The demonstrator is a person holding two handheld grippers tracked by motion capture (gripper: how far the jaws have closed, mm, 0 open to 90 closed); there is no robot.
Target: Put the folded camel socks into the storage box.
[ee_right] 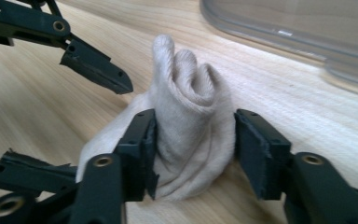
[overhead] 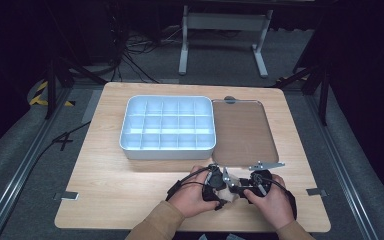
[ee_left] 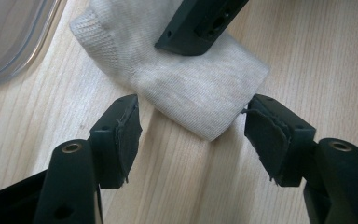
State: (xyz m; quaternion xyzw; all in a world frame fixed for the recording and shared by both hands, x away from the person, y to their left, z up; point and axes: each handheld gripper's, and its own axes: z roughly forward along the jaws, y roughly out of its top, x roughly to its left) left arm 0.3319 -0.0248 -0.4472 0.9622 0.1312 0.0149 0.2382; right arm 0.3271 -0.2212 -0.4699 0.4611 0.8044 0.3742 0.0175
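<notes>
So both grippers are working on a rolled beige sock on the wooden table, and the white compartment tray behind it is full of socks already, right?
Not quite. The white compartment tray is empty; the high view shows its bare cells. The rest holds: the left gripper and right gripper are both at the rolled beige sock on the wooden table.

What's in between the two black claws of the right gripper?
A bunched-up beige sock on the wooden table, with the right gripper pinching it from both sides. The right gripper view shows this.

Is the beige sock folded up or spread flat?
Folded up: the sock stands bunched in thick rolled layers between the right gripper fingers.
</notes>
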